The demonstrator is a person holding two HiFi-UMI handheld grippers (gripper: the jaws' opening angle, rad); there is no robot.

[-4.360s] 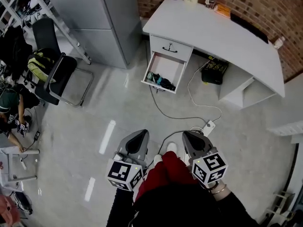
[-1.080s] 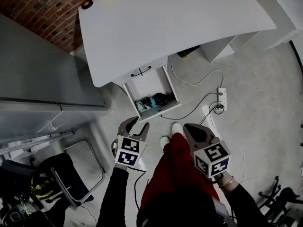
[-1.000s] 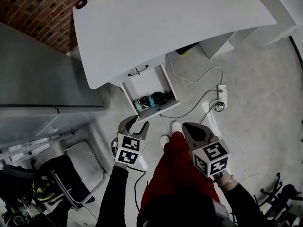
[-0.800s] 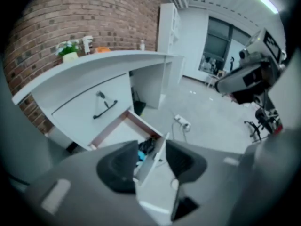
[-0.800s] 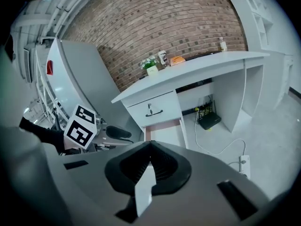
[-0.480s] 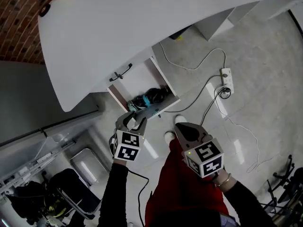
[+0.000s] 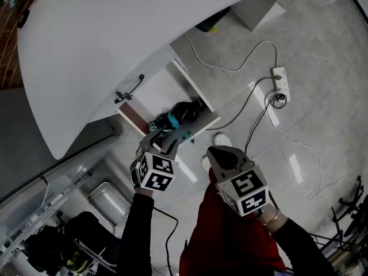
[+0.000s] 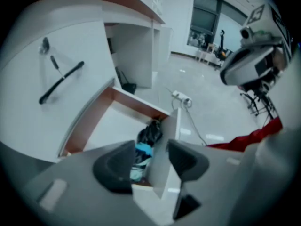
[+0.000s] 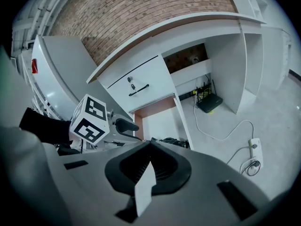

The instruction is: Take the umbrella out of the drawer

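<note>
The open drawer under the white desk holds a black folded umbrella beside a teal bundle at its front end. My left gripper points steeply down just over the drawer's front panel. Its jaws have just been opening and stand open, pressing on nothing. In the left gripper view the umbrella and the teal bundle show between the pads. My right gripper hangs shut and empty to the right, above the floor. The right gripper view shows the drawer ahead.
The white desk top overhangs a shut upper drawer with a black handle. A power strip and cables lie on the floor to the right. A black box sits under the desk. The person's red trousers and white shoe are below.
Both grippers have come down toward the drawer, which now looks larger and nearer. The left gripper has reached the drawer's front edge and its jaws stand wider.
</note>
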